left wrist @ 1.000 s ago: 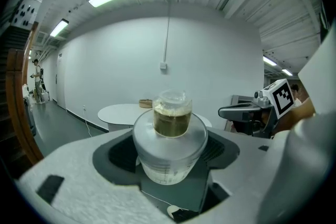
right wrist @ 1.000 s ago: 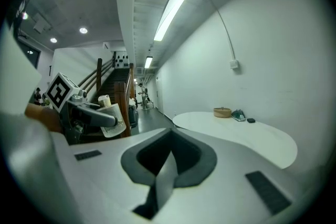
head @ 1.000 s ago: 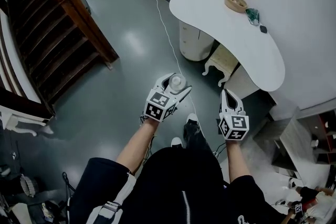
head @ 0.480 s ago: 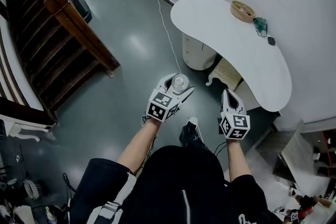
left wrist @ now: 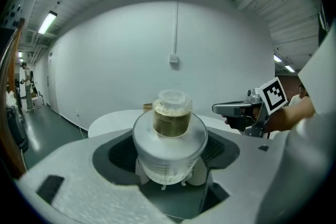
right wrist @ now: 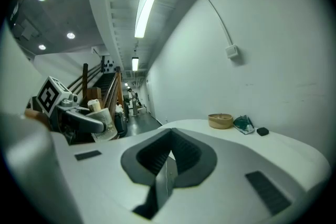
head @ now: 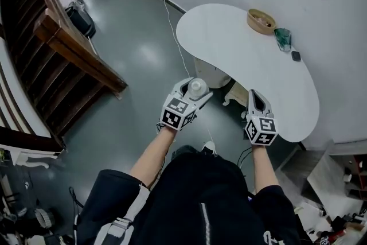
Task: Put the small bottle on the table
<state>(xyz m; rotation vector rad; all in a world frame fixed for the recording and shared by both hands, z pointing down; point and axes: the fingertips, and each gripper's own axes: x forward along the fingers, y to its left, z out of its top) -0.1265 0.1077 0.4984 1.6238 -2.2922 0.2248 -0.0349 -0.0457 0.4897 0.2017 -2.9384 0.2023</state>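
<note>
The small bottle (head: pixel 196 88) is white with a clear cap and brownish contents. It stands upright between the jaws of my left gripper (head: pixel 192 91), which is shut on its body. The left gripper view shows the bottle (left wrist: pixel 169 136) close up, clamped by both pads, with the white table (left wrist: pixel 118 118) behind it. In the head view the kidney-shaped table (head: pixel 229 37) lies just ahead of both grippers. My right gripper (head: pixel 256 99) hovers at the table's near edge. Its jaws (right wrist: pixel 169 140) are shut with nothing between them.
On the table's far end sit a wooden bowl (head: pixel 261 20), a green object (head: pixel 281 38) and a small black item (head: pixel 295 55). A white cabinet (head: pixel 213 75) stands under the table. A wooden staircase (head: pixel 57 49) lies to the left, and a cable (head: pixel 172 31) runs across the floor.
Both grippers and the head view have moved forward toward the table. The bottle stays clamped in the left gripper, and the right gripper now reaches the table's edge.
</note>
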